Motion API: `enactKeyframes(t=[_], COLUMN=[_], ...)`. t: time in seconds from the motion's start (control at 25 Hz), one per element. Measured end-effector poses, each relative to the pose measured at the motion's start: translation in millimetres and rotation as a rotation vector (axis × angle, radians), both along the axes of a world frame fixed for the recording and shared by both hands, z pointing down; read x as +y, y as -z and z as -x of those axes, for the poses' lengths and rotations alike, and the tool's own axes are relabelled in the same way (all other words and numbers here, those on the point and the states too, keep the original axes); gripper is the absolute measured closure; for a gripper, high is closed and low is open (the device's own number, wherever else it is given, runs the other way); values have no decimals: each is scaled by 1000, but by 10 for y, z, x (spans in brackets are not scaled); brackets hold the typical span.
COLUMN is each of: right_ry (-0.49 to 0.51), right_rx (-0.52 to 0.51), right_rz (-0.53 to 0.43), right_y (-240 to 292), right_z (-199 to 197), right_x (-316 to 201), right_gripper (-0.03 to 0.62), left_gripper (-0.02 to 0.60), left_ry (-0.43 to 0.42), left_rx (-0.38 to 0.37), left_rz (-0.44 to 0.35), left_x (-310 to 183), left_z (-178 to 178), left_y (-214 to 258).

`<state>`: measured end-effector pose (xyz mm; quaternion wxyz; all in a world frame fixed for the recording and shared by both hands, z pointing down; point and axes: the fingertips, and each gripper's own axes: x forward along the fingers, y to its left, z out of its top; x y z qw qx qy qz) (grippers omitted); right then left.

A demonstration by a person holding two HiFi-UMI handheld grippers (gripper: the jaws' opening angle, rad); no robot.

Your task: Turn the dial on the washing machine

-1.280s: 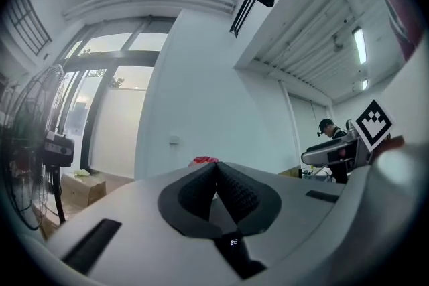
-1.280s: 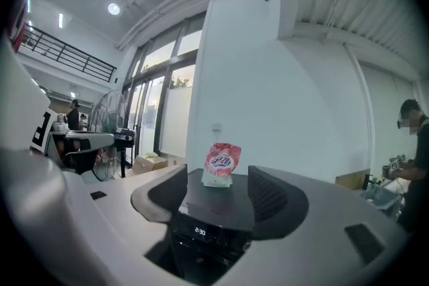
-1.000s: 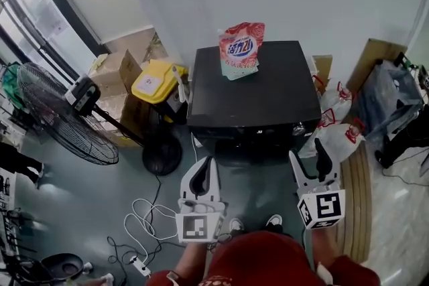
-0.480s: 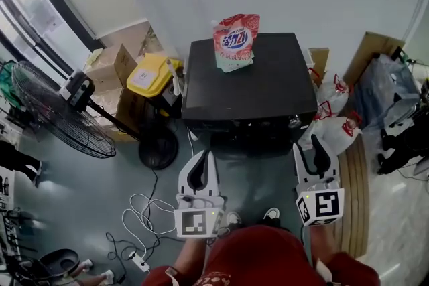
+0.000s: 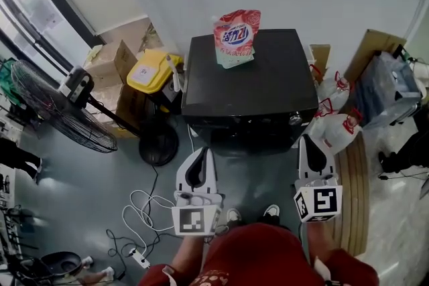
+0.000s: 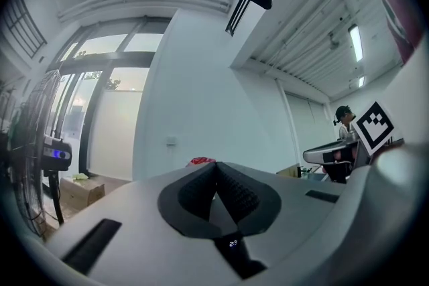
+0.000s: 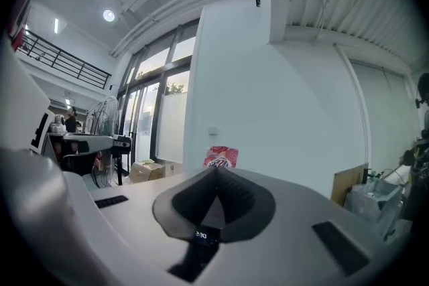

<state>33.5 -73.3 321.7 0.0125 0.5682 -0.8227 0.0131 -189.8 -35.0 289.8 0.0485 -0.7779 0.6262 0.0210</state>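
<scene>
Head view: a black washing machine [image 5: 251, 80] stands against a white wall. A red detergent pouch [image 5: 236, 37] stands upright at the back edge of its top, left of centre. A small silver knob, probably the dial [image 5: 295, 119], shows on the front face near the machine's front right corner. It is too small to read. The left gripper [image 5: 201, 156] and right gripper [image 5: 310, 144] hover in front of the machine, clear of it, and the right one is nearer the dial. Both pairs of jaws look closed. White bags [image 5: 333, 125] crowd the machine's right side, and loose cable [image 5: 144, 214] lies on the floor near the person's feet.

Left gripper view: the jaws are pressed together with nothing between them. The camera tilts upward at wall and ceiling. Only the pouch's red top [image 6: 200, 161] peeks over the jaws, and the dial is not visible.

Right gripper view: the jaws are also shut and empty. The pouch [image 7: 221, 157] shows above them, but the dial does not.

Likely risks: closed jaws cannot straddle the dial, so a push forward would likely knock the front panel or skid off the knob. Because neither gripper camera sees the dial, the reach depends on the head view alone. That could bring the jaws in off-centre, or brush the bags beside it.
</scene>
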Motion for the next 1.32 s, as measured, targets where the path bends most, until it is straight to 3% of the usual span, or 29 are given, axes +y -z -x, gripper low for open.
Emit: enactKeyframes(t=[0.28,0.64,1.0,1.32], right_ry=[-20,-27,-30,-23], right_rx=[15,22,41,48], right_rz=[-11,6,14,22], right_y=[36,-19,-58,-122], right_z=[-47,-63,-67,-29], right_x=[-7,-36,-55,-78], right_gripper=[586,586,586,586], left_gripper=[572,572,572,572], left_ry=[-14,-17,-17,-6], left_rx=[24,-7,27,-13], left_rz=[17,-9,2,-6], left_x=[-21,-33,-32,-57], left_z=[-37,-31,-48,2], left_y=[-23,6,-24,-70])
